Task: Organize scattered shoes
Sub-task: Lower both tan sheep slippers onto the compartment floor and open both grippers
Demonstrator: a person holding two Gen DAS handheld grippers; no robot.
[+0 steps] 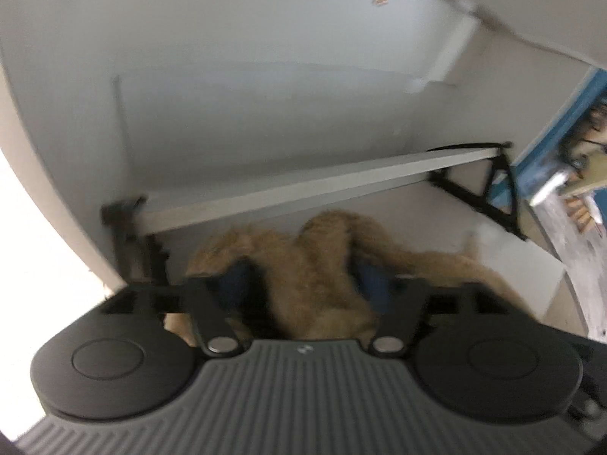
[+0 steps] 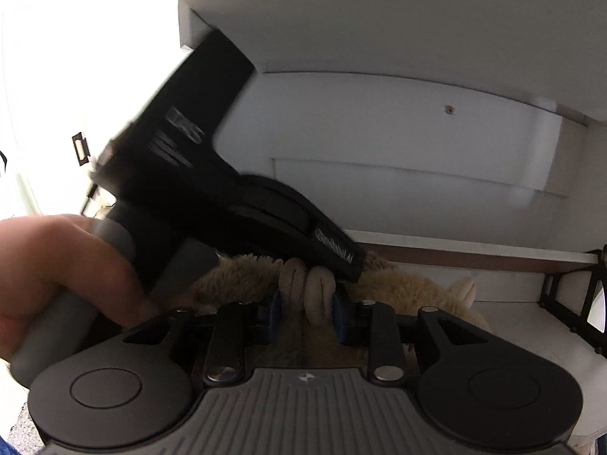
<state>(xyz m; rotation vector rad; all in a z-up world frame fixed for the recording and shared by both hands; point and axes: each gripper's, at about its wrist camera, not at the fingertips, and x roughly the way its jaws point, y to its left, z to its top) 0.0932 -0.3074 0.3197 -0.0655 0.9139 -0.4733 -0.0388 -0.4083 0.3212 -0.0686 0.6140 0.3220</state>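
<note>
From the left wrist view, the left hand-held gripper (image 1: 309, 278) stands with its jaws spread wide on either side of a tan fluffy slipper (image 1: 315, 265), the blue pads (image 1: 235, 282) just beside the fur and no longer squeezing it, which reads to me as a release, the slipper set down on the white lower shelf (image 1: 493, 261) of a cabinet nook. Above it runs one pale upper shelf board (image 1: 322, 178) on two black brackets (image 1: 497, 197), so the slipper is tucked underneath, out of the way. How many slippers lie there I cannot tell from this view; the fur forms two humps, blurred. From the right wrist view, the right hand-held gripper (image 2: 307, 313) is pinched nearly closed on a beige folded part of a second fluffy slipper (image 2: 311, 288), I judge to carry it in beside the first. The other gripper's black body (image 2: 212, 174) crosses in front, gripped by one bare hand (image 2: 64, 276). More tan fur (image 2: 413, 280) lies on the shelf beyond, with a beige tab. I count two grippers, one hand and probably a pair of slippers.
</note>
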